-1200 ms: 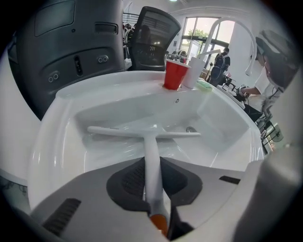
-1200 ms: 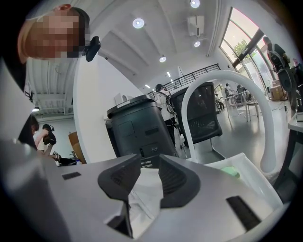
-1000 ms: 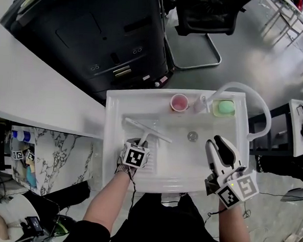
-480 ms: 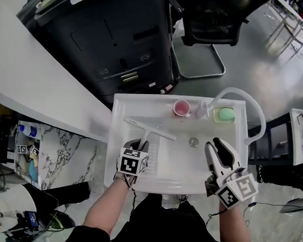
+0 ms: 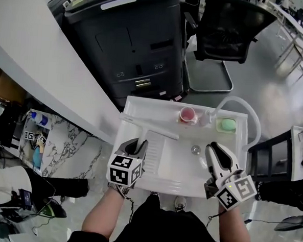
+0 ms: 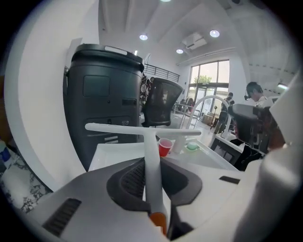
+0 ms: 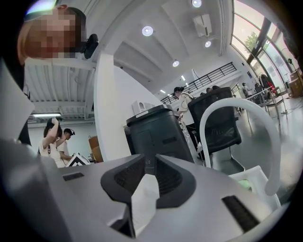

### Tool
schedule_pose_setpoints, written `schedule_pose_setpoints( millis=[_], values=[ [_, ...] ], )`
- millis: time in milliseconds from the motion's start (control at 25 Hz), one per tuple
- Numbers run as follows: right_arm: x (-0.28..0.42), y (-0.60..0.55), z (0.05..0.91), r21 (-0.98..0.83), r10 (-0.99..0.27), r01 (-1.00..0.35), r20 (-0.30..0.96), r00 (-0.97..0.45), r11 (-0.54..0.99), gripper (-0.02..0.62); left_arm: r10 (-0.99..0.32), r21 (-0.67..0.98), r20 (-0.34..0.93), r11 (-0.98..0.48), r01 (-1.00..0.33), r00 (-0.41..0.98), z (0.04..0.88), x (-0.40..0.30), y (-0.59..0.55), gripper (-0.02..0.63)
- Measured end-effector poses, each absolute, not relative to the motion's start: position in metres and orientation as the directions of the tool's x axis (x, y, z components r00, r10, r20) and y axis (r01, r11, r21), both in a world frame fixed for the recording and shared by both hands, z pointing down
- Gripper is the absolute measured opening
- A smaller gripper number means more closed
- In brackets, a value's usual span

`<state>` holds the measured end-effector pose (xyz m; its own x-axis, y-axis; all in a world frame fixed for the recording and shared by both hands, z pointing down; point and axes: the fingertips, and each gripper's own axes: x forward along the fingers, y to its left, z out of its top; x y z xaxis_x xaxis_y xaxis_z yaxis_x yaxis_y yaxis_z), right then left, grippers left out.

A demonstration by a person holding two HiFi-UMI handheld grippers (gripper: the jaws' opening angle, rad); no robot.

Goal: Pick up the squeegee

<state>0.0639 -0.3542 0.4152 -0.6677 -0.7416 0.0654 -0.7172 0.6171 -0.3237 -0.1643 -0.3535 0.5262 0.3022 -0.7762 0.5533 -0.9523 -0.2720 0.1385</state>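
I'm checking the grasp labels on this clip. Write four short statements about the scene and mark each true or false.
1. The left hand-held gripper is shut on the squeegee by its handle. True.
2. The squeegee lies flat on the floor of the sink. False: it is held in the jaws, with its blade out ahead of them and clear of the basin.
3. The red cup stands at the sink's back edge, beside the faucet base. True.
4. The green bar sits inside the cup. False: it lies in its own dish on the other side of the faucet.
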Motion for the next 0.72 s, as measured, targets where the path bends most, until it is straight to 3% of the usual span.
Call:
schedule_pose_setpoints(
  millis=[240, 720],
  values=[
    [0.062, -0.336, 0.398, -0.310, -0.680, -0.651, 0.022, -0.733, 0.693, 0.020, -0.855, 0.130, 0.466, -0.187, -0.974, 0.226, 0.477, -0.171, -0.314, 0.071],
    [0.074, -0.289, 0.385, -0.269, -0.525, -0.503, -0.011, -0.851, 0.821, 0.017, -0.934, 0.117, 0.355, 0.001, -0.993, 0.041, 0.429, -0.146, -0.211, 0.069]
  ],
)
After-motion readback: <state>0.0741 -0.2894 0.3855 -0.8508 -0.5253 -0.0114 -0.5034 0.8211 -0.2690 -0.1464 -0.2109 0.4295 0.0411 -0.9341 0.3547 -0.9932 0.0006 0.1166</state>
